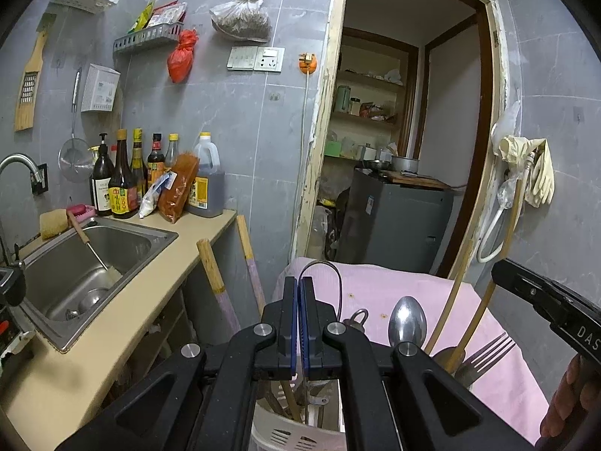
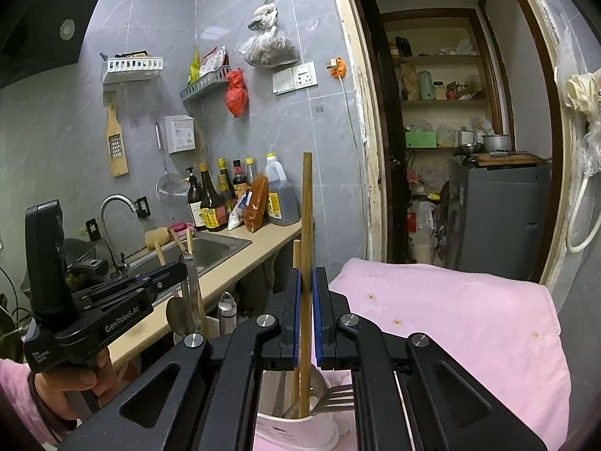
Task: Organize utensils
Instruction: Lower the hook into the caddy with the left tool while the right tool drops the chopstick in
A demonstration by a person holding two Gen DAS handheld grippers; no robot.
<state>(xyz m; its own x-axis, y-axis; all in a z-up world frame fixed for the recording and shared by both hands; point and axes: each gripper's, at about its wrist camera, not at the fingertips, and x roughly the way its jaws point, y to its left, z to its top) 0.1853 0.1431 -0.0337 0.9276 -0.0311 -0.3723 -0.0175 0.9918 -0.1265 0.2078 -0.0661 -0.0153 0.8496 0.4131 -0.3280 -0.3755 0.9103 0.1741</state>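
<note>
A white slotted holder [image 1: 285, 434] [image 2: 296, 428] stands on a pink cloth [image 1: 398, 285] [image 2: 450, 319], right under both grippers. It holds a steel spoon [image 1: 407, 321], a fork [image 1: 488, 353] [image 2: 334, 398] and wooden chopsticks [image 1: 449, 304]. My left gripper [image 1: 298, 285] [image 2: 180, 268] is shut on a flat metal utensil handle [image 2: 191, 293] that reaches down into the holder. The right gripper [image 2: 307, 282] [image 1: 501, 268] is shut on an upright wooden chopstick [image 2: 307, 206] whose lower end is inside the holder. A second chopstick [image 2: 296, 259] stands just behind it.
To the left runs a beige counter [image 1: 124, 293] with a steel sink [image 1: 90, 259], a tap [image 2: 112, 203] and several sauce bottles [image 1: 124, 184]. Two wooden handles [image 1: 214, 274] lean on the counter. An open doorway with a grey cabinet [image 1: 394, 221] lies ahead. A thin wire loop [image 1: 319, 263] rises beyond the left fingers.
</note>
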